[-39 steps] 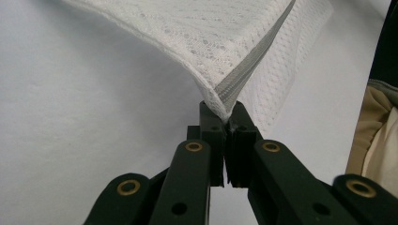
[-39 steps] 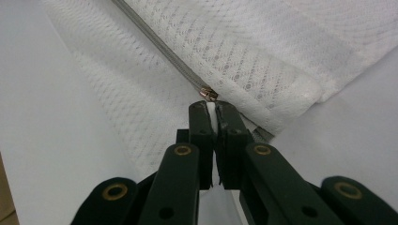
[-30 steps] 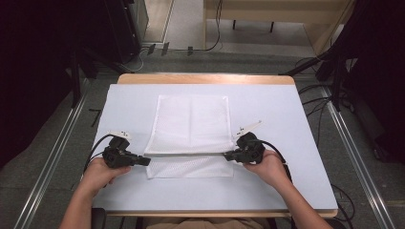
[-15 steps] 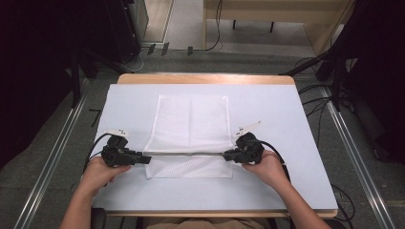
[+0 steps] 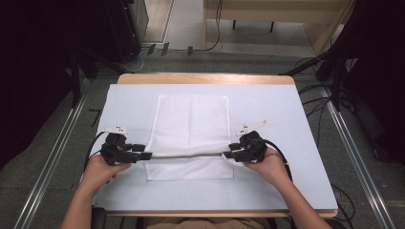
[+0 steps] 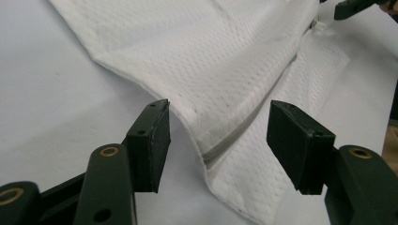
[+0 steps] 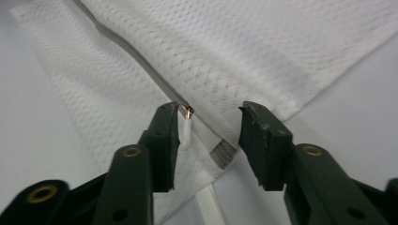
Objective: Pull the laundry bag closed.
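A white mesh cloth pouch (image 5: 191, 124) lies flat in the middle of the table, with a grey zipper (image 5: 186, 155) running across its near part. My left gripper (image 5: 145, 156) is at the zipper's left end, and my right gripper (image 5: 228, 154) is at its right end. In the left gripper view the left gripper (image 6: 216, 145) is open, and the cloth's corner and zipper end (image 6: 225, 143) lie between the jaws. In the right gripper view the right gripper (image 7: 209, 136) is also open. The white zipper pull (image 7: 186, 131) rests against one of its jaws.
A pale mat (image 5: 286, 119) covers the wooden table (image 5: 205, 78). Metal rails run along the floor on both sides, and cables lie on the floor behind the table. A white strap (image 7: 209, 206) trails from the pouch's corner.
Both grippers stay at the two ends of the zipper. The pouch has not visibly moved.
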Tool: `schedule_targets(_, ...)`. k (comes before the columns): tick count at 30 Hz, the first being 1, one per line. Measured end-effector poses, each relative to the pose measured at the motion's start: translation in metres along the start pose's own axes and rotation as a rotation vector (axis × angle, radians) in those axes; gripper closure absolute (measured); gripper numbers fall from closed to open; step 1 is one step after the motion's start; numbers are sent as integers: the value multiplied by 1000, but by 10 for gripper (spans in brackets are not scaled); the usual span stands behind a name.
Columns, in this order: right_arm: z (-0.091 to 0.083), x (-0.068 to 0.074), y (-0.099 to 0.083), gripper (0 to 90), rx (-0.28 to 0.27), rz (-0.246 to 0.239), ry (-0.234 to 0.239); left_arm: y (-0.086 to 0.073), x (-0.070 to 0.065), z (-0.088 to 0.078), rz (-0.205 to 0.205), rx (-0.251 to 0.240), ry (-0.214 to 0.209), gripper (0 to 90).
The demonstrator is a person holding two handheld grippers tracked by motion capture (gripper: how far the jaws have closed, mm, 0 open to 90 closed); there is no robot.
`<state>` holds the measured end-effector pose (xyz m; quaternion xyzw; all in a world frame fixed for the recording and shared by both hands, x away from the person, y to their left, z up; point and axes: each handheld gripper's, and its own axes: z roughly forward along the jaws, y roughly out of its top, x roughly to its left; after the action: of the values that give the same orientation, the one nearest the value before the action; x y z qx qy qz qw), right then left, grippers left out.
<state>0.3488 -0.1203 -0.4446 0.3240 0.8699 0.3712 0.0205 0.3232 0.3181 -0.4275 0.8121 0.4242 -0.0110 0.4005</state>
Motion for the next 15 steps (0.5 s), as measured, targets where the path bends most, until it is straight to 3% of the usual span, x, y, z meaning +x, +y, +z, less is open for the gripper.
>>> schedule_targets(4,-2,-4,-1,436,-40,21,-27,1,1,-4,3,-33,35,390)
schedule_targets(8,-5,-10,-2,388,-67,27,-55,1,2,-7,12,-64,71,356)
schedule_targets(15,-11,-19,-5,341,-106,39,-119,1,5,-9,-5,-56,129,348)
